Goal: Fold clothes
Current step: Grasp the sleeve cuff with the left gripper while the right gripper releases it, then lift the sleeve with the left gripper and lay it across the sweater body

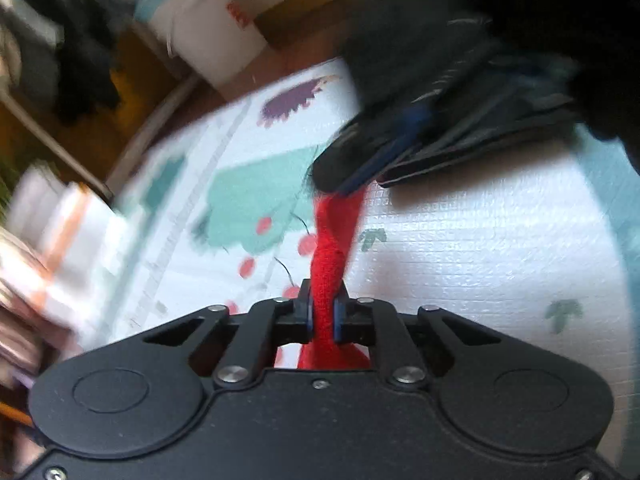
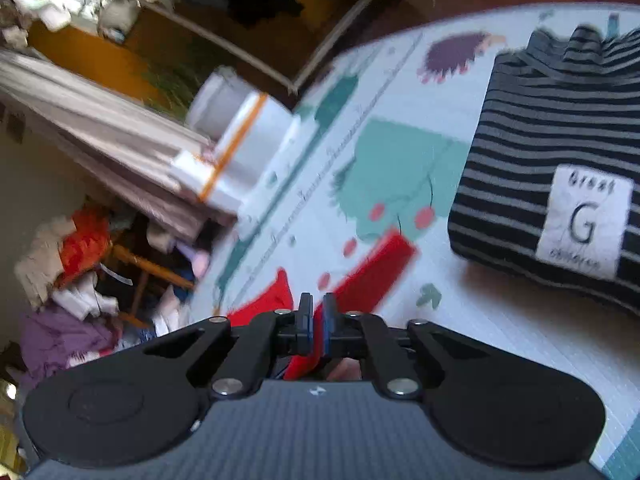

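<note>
Between the closed jaws of the left gripper (image 1: pixel 323 312) a narrow red knitted garment (image 1: pixel 330 256) is pinched, twisted into a rope that runs straight ahead of the fingers to the right gripper (image 1: pixel 360 168), seen dark and blurred at its far end. The right gripper's jaws are likewise nearly shut on the red fabric in its own view (image 2: pixel 317 316), with flat red panels spread just beyond and to either side of its fingertips over the white printed play mat (image 1: pixel 500 240). What kind of garment it is cannot be told, as both views are motion-blurred.

The step in hand is judged to be the stretching out of the piece before it is laid down. It would be done well if the twist were undone first, by one wrist being rolled against the other, and the cloth then lowered flat with even tension, so that no crease is folded in.

The garment's long axis lies along the line joining the two grippers, pointing forward from the left tool. A folded black-and-grey striped top with a white label (image 2: pixel 560 160) lies ahead and to the right of the right gripper, apart from the red piece, and should be kept clear of.
</note>
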Demonstrator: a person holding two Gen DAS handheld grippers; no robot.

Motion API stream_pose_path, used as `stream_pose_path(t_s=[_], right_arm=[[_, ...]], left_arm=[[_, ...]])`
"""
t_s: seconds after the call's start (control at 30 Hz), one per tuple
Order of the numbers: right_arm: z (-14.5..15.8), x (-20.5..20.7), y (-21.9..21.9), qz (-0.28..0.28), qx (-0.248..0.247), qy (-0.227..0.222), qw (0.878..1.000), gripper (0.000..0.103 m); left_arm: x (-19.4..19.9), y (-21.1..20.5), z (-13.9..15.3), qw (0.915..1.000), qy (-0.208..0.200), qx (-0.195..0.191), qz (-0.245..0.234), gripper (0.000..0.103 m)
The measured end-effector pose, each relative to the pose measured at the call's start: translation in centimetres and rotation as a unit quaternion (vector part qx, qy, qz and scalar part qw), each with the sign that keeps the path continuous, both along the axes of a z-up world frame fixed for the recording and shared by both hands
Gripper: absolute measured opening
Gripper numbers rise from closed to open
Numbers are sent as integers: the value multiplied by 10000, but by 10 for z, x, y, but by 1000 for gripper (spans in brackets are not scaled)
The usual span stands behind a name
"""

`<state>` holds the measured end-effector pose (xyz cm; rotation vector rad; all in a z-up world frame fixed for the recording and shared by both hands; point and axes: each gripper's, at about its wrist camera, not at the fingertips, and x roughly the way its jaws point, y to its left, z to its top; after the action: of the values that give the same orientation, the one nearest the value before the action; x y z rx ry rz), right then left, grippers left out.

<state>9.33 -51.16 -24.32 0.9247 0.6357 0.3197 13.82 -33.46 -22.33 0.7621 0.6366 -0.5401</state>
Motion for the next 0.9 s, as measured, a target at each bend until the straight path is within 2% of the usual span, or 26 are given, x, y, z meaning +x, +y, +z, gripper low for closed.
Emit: stream_pose_path(t_s=[0.1,0.17,0.2,0.23,0.33,0.37,0.43,0.5,0.63,0.7,0.73,0.87,0.9], right_arm=[[10,-15,0,-64,-204,-197,9996,9],[15,-23,6,10,-402,-277,9988,9],[16,-26,12,95,-455,-291,9985,9],[17,-29,19,199,-510,-316,9980,9],[21,-34,45,625,-754,-364,9945,11],[22,-34,57,809,-887,-352,9921,14],[23,-31,82,1210,-1119,-319,9858,23],[24,-28,107,1573,-1354,-273,9778,37],[31,-29,162,2319,-1902,-336,9534,39],[35,-34,185,2580,-2244,-383,9389,46],[37,-36,196,2708,-2413,-407,9310,46],[39,-49,232,3022,-2892,-387,9075,49],[39,-53,242,3140,-3057,-392,8980,50]], left_arm=[[26,34,27,9934,885,-727,15,7],[44,61,44,9814,1447,-1257,125,8],[54,75,52,9724,1748,-1535,193,7],[59,83,57,9673,1916,-1641,254,7],[63,113,69,9609,2144,-1722,326,7],[63,123,72,9584,2236,-1739,354,7],[62,142,78,9574,2316,-1688,356,7],[62,160,84,9579,2340,-1628,349,7],[73,194,91,9536,2326,-1848,495,7],[77,207,94,9529,2282,-1926,535,7],[78,214,95,9530,2257,-1948,545,7],[75,239,106,9567,2104,-1971,409,7],[73,245,110,9594,1994,-1969,320,7]])
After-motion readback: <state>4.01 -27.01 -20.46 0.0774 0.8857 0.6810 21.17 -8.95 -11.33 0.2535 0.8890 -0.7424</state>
